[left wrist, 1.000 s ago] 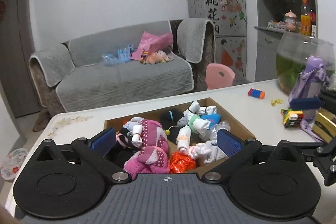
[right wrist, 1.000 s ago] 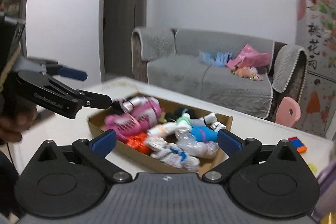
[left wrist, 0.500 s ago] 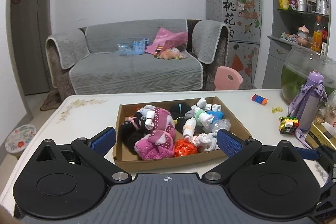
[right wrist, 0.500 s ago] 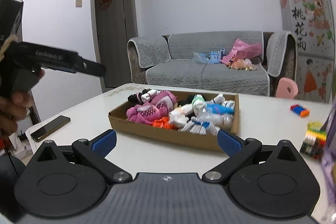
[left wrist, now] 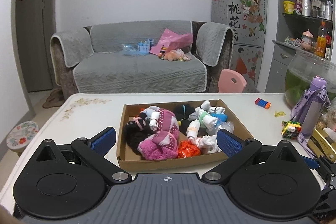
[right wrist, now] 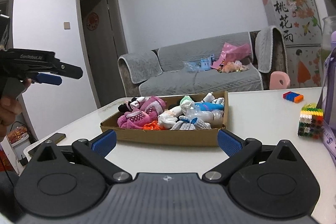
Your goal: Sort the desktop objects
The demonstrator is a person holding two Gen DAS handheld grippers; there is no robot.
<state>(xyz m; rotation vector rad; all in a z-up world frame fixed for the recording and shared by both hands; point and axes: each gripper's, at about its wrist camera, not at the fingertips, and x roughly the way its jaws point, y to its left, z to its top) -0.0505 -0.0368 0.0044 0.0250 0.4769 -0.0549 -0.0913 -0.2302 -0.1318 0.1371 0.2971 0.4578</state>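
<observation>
Socks, rolled and bundled, filled a shallow cardboard box (left wrist: 134,157) that sat on the white bench (left wrist: 92,117). In the left wrist view the left tool (left wrist: 167,141) hovered above the bench at the box's near edge, its two blue pads spread wide with nothing between them. A fuzzy pink sock bundle (left wrist: 161,140) lay at the near middle of the box, a black one (left wrist: 134,131) toward 9 o'clock from it, and an orange crinkled item (left wrist: 189,148) just beside it at 3 o'clock. White rolled socks (left wrist: 206,142) sat at the box's near right corner.

Toward 3 o'clock from the box, well apart from it, stood a multicoloured block cube (left wrist: 290,129), with a purple bottle (left wrist: 314,110) just behind it. A small blue and orange brick toy (left wrist: 262,102) lay on the bench toward 2 o'clock from the box.

In the right wrist view the right tool (right wrist: 167,141) was likewise spread wide and empty, low over the bench and just short of the box's long side. The left tool appeared there too, at 9 o'clock, raised in the air and held by a hand (right wrist: 8,106). A dark phone (right wrist: 56,137) lay near the bench edge toward 8 o'clock from the box. Behind the bench stood a grey sofa (left wrist: 138,70).
</observation>
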